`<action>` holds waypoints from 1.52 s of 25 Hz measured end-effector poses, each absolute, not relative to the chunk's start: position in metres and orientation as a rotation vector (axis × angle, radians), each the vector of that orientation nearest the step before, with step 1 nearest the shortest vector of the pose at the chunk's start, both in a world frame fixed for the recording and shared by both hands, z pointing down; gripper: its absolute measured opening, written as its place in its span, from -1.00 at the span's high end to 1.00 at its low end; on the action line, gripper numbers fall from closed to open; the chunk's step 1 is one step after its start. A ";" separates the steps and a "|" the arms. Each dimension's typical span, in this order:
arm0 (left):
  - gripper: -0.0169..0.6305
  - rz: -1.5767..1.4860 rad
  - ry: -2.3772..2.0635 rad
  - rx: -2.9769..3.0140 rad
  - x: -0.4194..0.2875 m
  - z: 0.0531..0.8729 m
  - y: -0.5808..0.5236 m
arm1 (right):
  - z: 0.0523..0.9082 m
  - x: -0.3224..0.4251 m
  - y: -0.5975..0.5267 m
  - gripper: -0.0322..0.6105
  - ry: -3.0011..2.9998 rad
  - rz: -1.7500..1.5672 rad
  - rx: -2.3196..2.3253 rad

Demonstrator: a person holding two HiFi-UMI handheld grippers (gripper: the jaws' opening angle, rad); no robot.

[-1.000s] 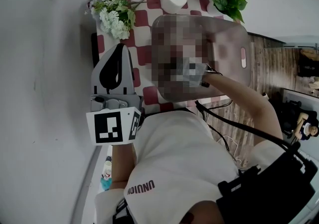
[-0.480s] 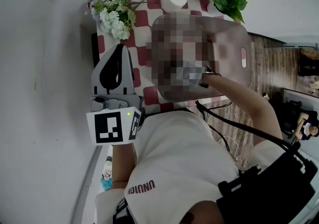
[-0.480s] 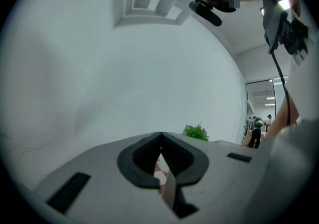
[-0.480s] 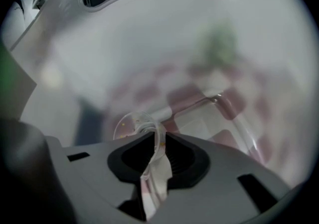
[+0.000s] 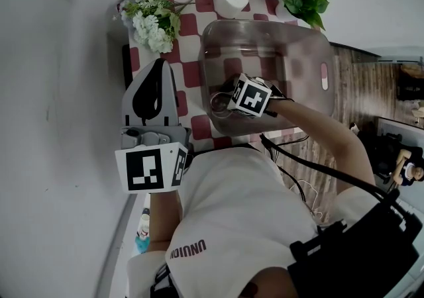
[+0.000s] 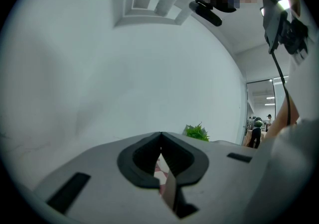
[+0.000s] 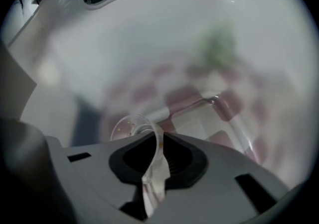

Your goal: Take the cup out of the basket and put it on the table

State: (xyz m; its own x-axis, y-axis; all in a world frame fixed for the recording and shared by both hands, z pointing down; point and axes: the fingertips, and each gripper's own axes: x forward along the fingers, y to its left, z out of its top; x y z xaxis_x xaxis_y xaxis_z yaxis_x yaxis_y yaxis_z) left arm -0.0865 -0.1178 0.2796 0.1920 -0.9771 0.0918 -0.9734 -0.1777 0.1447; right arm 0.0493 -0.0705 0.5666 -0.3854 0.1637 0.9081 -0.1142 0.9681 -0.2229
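Our right gripper (image 7: 158,141) clamps the clear cup (image 7: 130,127) inside the basket (image 5: 323,51). Our left gripper (image 6: 160,138): fingers (image 6: 139,161) pressed together (empty).

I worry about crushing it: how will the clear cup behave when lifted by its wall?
The cup looks thin and clear, so probably light. The right gripper pinches one wall, so it may flex or tilt.

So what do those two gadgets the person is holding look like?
Both the left gripper and right gripper are pale grey wedges with black pads, each carrying a white cube with black square markers. The person wears a white T-shirt with black cables.
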 end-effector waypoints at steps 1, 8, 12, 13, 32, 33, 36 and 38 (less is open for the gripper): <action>0.91 -0.032 -1.894 2.288 -0.086 0.280 -0.118 | 0.567 0.050 -0.071 0.72 -1.943 0.298 -0.036; 0.91 -0.025 -1.883 2.292 -0.084 0.282 -0.120 | 0.567 0.052 -0.071 0.73 -1.927 0.292 -0.043; 0.91 -0.021 -1.878 2.295 -0.083 0.283 -0.122 | 0.565 0.056 -0.072 0.74 -1.912 0.262 -0.043; 0.91 -0.020 -1.876 2.296 -0.083 0.283 -0.122 | 0.564 0.056 -0.073 0.74 -1.909 0.251 -0.043; 0.91 -0.019 -1.863 2.309 -0.080 0.282 -0.125 | 0.540 0.057 -0.092 0.75 -1.943 0.270 0.045; 0.91 -0.019 -1.865 2.307 -0.080 0.282 -0.125 | 0.539 0.057 -0.093 0.75 -1.947 0.271 0.050; 0.91 -0.018 -1.868 2.305 -0.080 0.282 -0.125 | 0.535 0.057 -0.097 0.75 -1.955 0.271 0.066; 0.91 -0.018 -1.867 2.303 -0.081 0.282 -0.124 | 0.531 0.057 -0.099 0.75 -1.960 0.272 0.077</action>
State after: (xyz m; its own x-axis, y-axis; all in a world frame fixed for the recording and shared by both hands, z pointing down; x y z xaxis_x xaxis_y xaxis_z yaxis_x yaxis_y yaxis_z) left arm -0.0809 -0.1243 0.2824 0.2127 -0.9719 0.1012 -0.9697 -0.1972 0.1443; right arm 0.0568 -0.0992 0.5306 -0.3961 0.0722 0.9154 -0.1797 0.9715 -0.1544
